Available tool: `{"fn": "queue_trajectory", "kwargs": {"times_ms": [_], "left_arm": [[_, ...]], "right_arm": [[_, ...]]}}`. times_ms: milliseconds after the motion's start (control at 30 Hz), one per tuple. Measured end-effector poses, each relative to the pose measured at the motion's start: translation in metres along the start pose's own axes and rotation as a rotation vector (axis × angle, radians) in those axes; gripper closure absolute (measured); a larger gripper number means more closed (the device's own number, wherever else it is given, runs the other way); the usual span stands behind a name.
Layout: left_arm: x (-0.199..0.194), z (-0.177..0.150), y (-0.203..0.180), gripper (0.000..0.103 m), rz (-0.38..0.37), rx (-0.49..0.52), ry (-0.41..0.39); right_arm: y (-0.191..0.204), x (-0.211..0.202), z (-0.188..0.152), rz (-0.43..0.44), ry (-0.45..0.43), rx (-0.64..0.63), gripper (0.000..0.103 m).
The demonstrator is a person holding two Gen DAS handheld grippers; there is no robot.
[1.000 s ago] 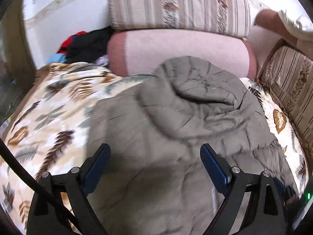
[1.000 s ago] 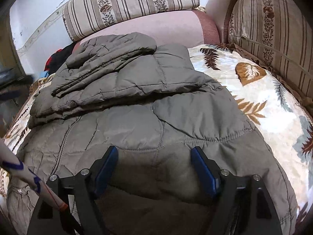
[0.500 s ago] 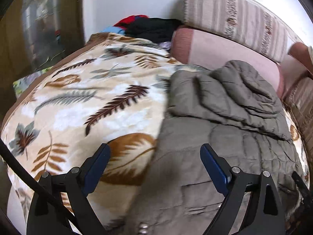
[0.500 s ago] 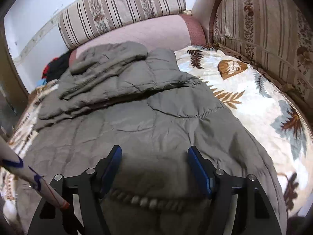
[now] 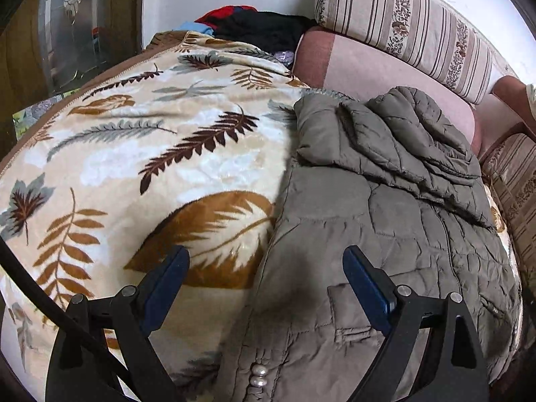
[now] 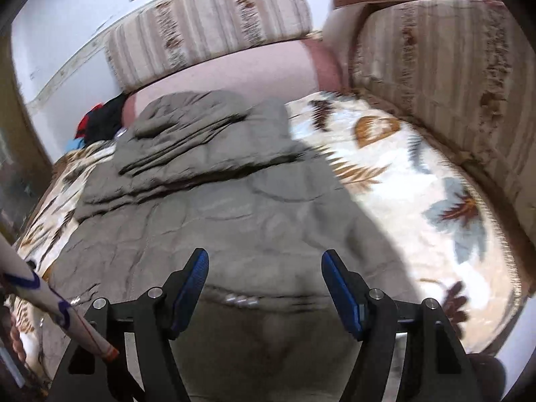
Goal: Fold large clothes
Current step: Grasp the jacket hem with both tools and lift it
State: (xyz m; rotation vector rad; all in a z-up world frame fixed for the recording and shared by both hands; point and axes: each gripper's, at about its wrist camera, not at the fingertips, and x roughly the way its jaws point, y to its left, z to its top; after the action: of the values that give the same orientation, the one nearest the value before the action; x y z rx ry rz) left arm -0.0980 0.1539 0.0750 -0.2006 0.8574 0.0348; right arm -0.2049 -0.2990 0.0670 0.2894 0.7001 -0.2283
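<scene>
1. A leaf-print blanket [image 5: 160, 154] covers the sofa, with a heap of clothes [image 5: 258, 26] at its far left end.
2. The left claw [image 5: 266, 279] hangs spread over the jacket's left edge, pinching nothing.
3. A grey quilted jacket [image 5: 385, 221] lies on the blanket, its far part folded over.
4. The right claw [image 6: 264, 278] hangs spread above the jacket's near hem, empty.

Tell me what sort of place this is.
Most likely a home living room: a sofa with striped back cushions, covered by a leaf-print blanket, with a grey quilted jacket spread on it and a pile of other clothes at one end.
</scene>
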Motion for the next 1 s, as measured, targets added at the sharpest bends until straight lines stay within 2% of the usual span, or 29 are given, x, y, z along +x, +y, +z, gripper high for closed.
{"fn": "queue_trajectory", "kwargs": {"times_ms": [133, 333, 533, 733, 800, 1000], "left_arm": [[0.005, -0.003, 0.011, 0.011, -0.021, -0.021, 0.019], [0.010, 0.004, 0.031, 0.011, -0.070, -0.083, 0.061], [0.014, 0.012, 0.041, 0.011, -0.183, -0.115, 0.131], [0.057, 0.019, 0.047, 0.011, -0.331, -0.206, 0.259], [0.071, 0.024, 0.044, 0.011, -0.370, -0.204, 0.292], [0.099, 0.031, 0.028, 0.011, -0.426, -0.150, 0.354]], "right_arm": [[-0.035, -0.006, 0.009, -0.077, -0.010, 0.064, 0.028], [-0.082, 0.005, 0.020, -0.130, 0.095, 0.096, 0.028], [-0.100, 0.034, 0.015, -0.064, 0.202, 0.088, 0.026], [-0.102, 0.066, 0.018, 0.057, 0.275, 0.148, 0.026], [-0.103, 0.075, 0.020, 0.083, 0.290, 0.171, 0.026], [-0.108, 0.092, 0.026, 0.142, 0.326, 0.221, 0.025]]}}
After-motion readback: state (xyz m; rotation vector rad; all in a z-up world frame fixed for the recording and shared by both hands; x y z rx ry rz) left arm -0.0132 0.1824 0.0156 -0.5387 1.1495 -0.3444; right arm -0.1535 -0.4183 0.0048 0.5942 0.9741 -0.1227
